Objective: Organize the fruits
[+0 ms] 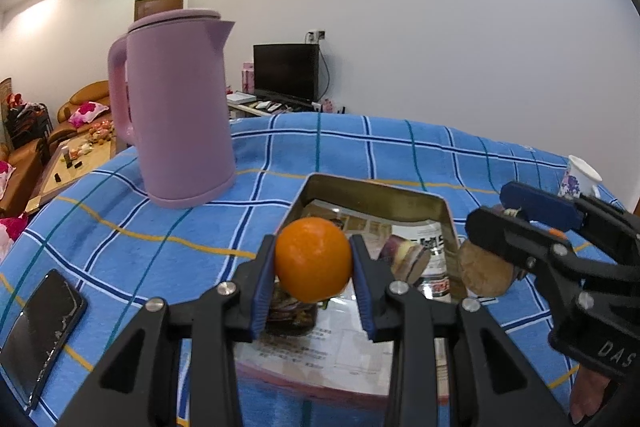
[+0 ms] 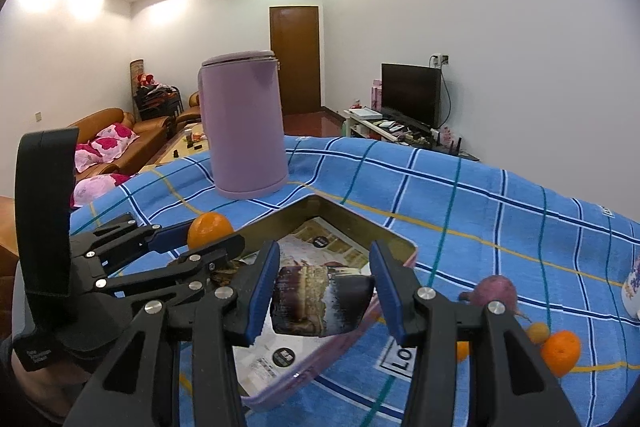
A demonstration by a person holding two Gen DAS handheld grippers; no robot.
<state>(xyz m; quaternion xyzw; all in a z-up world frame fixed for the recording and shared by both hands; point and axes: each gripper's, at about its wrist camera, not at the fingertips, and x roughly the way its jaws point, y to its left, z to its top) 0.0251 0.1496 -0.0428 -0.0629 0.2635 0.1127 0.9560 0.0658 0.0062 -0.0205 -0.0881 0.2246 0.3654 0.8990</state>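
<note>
**While Clamped: Orange Above Tray**

While the left tongs (image 1: 313,263) clench it between both blue pads, the orange (image 1: 313,259) sits above the near end of the metal tray (image 1: 376,193). Printed paper (image 1: 360,343) lines the tray floor, with dark items lying on it. Right tongs (image 2: 323,291) stand released over the tray, gripping nothing. Beside the tray's right edge lie a purple sweet potato (image 2: 496,290), a second orange (image 2: 561,347) and a small yellow fruit (image 2: 537,331). On the blue checked cloth (image 1: 360,147) over the table stand a lilac kettle (image 1: 180,107), a phone (image 1: 40,335) and a floral cup (image 1: 578,179).
</note>
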